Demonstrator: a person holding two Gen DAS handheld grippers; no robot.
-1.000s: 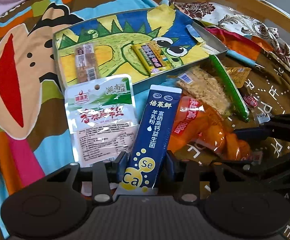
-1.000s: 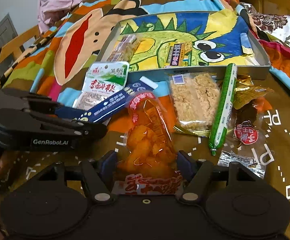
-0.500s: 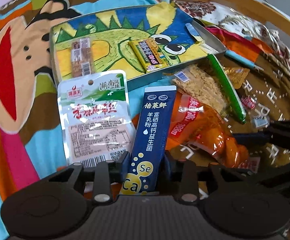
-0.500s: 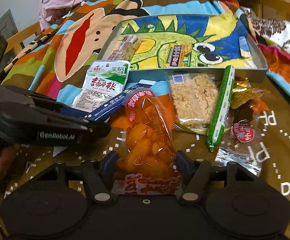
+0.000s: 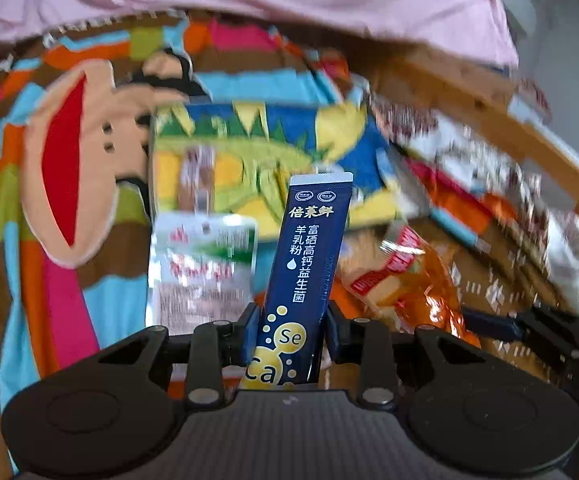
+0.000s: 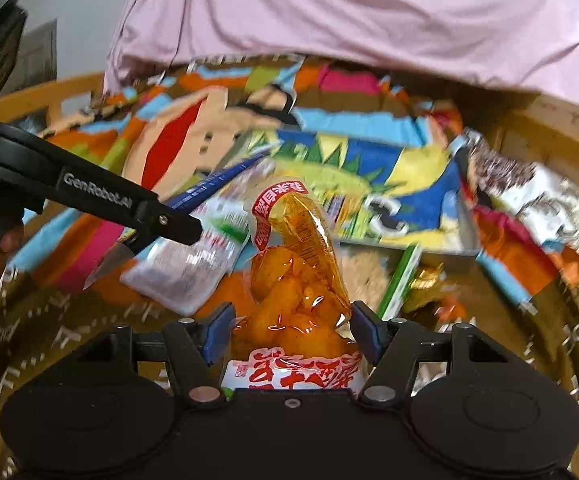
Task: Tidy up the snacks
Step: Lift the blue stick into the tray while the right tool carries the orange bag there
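Left gripper (image 5: pixel 289 334) is squeezed tight on a dark blue stick packet (image 5: pixel 305 264). Its 2 blue pads (image 5: pixel 251 334) press on the packet near the bottom end, where the yellow circles are. The packet sticks up and leans a little to the right, off the cloth. The jaws have just been closing, with the packet between them.

Right gripper (image 6: pixel 291 330) holds an orange snack bag (image 6: pixel 297 288) with red writing. The bag is fat, so the jaws stand partly apart and the pads (image 6: pixel 219 332) push into its sides. The bag's top end flops forward. These jaws have also been closing a little on the bag.

Past both grippers lies a flat tin tray (image 5: pixel 169 184) with a green and yellow dinosaur picture. It rests on a bright cartoon cloth (image 5: pixel 69 168). A white and green packet (image 5: pixel 203 264) lies just in front of the tray. A green stick snack (image 6: pixel 401 276) lies to the right of the orange bag. Much of the scene is blurry.
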